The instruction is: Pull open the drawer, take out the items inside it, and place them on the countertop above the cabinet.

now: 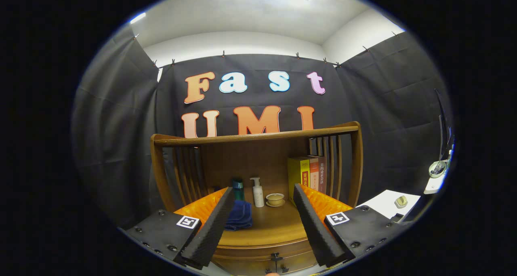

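A wooden cabinet stands ahead with a rounded countertop point(278, 227) under a railed shelf frame. Its drawer front point(262, 262) lies low between my fingers and looks closed; a small dark handle point(276, 258) sits at its middle. My gripper point(264, 193) is open, held back from the cabinet, with nothing between the fingers. On the countertop a folded blue towel point(239, 219) lies just beside the left finger. A dark green bottle point(238, 188), a white pump bottle point(257, 192) and a small yellow cup on a saucer point(275, 199) stand beyond the fingers. The drawer's contents are hidden.
Several upright books point(307, 175) lean at the back right of the countertop, against the slatted side rail point(355, 163). A white table point(394, 203) with a small object stands to the right of the cabinet. Black cloth walls close the booth behind.
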